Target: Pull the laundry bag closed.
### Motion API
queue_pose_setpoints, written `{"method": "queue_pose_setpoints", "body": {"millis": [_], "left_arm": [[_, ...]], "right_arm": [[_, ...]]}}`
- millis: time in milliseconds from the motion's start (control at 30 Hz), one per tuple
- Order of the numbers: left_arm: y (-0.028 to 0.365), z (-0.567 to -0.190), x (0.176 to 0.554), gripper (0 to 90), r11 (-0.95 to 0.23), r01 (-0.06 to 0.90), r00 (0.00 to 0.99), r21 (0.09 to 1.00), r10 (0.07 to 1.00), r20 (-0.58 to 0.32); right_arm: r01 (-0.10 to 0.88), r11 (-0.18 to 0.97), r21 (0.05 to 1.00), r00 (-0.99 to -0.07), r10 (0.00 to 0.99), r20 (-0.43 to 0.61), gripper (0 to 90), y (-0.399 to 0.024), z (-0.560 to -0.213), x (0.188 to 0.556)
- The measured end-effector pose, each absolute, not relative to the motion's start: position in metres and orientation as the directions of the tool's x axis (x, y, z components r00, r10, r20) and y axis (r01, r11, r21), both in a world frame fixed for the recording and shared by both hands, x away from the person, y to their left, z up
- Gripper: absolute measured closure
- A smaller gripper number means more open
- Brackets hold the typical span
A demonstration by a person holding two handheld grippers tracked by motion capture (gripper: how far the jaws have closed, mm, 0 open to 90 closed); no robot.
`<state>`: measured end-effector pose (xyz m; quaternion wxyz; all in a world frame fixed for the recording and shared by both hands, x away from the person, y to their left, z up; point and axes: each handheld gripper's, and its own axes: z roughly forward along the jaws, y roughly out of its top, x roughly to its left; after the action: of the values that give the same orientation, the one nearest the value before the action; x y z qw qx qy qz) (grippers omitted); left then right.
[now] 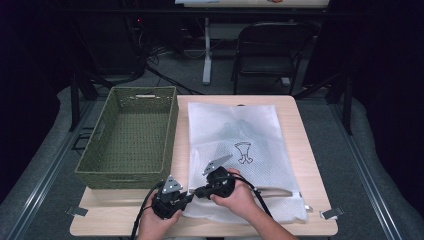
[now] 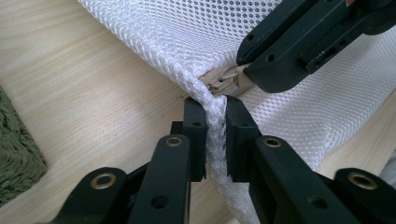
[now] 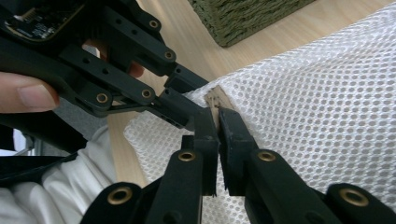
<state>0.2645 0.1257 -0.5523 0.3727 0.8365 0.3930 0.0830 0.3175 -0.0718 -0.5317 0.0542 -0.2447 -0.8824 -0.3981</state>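
A white mesh zip bag (image 1: pixel 250 120) lies flat on the wooden table (image 1: pixel 295 130), with a dark garment (image 1: pixel 231 131) faintly showing through it. Both grippers meet at its near left corner. My left gripper (image 2: pixel 215 105) is shut on the bag's bunched corner seam (image 2: pixel 214 122). Right beside it, my right gripper (image 3: pixel 218 116) is shut on the tan zipper pull (image 3: pixel 215 98), which the left gripper view shows as the pull (image 2: pixel 225 80) between the other jaws. In the high view the left gripper (image 1: pixel 188 196) and right gripper (image 1: pixel 198 192) are almost tip to tip.
A green woven basket (image 1: pixel 120 176) stands to the left of the bag, its inside bare. Metal clips (image 1: pixel 331 213) sit at the table's front corners. A black folding chair (image 1: pixel 270 47) and a white desk leg (image 1: pixel 207 50) stand beyond the far edge.
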Motion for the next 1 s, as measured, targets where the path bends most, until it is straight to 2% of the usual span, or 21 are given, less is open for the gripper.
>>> {"method": "queue_pose_setpoints", "body": {"millis": [167,467,567,633,900,1000], "left_arm": [[0.1268,-0.5517,0.2618,71.0,-0.397,0.603,0.677,0.692,0.713,-0.182],[0.1306,-0.5508,0.2632,66.9,-0.38,0.618,0.675,0.688,0.706,-0.216],[0.1332,-0.5492,0.2652,77.1,-0.365,0.628,0.657,0.687,0.722,-0.218],[0.1355,-0.5481,0.2672,82.5,-0.327,0.645,0.639,0.69,0.726,-0.253],[0.1338,-0.5465,0.2646,85.4,-0.35,0.638,0.64,0.686,0.736,-0.22],[0.1339,-0.5471,0.2653,85.4,-0.328,0.647,0.631,0.688,0.737,-0.242]], "right_arm": [[0.472,0.567,0.675,-0.875,0.394,0.281,86.9,-0.0707,-0.5328,0.3167],[0.466,0.584,0.665,-0.878,0.398,0.266,87.1,-0.0686,-0.534,0.3149],[0.474,0.591,0.652,-0.874,0.404,0.269,87.1,-0.0685,-0.5353,0.315],[0.478,0.584,0.657,-0.872,0.408,0.271,87.1,-0.0687,-0.5356,0.3161],[0.487,0.571,0.66,-0.865,0.422,0.273,87.2,-0.0707,-0.5367,0.315],[0.499,0.564,0.658,-0.858,0.431,0.281,87.2,-0.0717,-0.5374,0.3152]]}}
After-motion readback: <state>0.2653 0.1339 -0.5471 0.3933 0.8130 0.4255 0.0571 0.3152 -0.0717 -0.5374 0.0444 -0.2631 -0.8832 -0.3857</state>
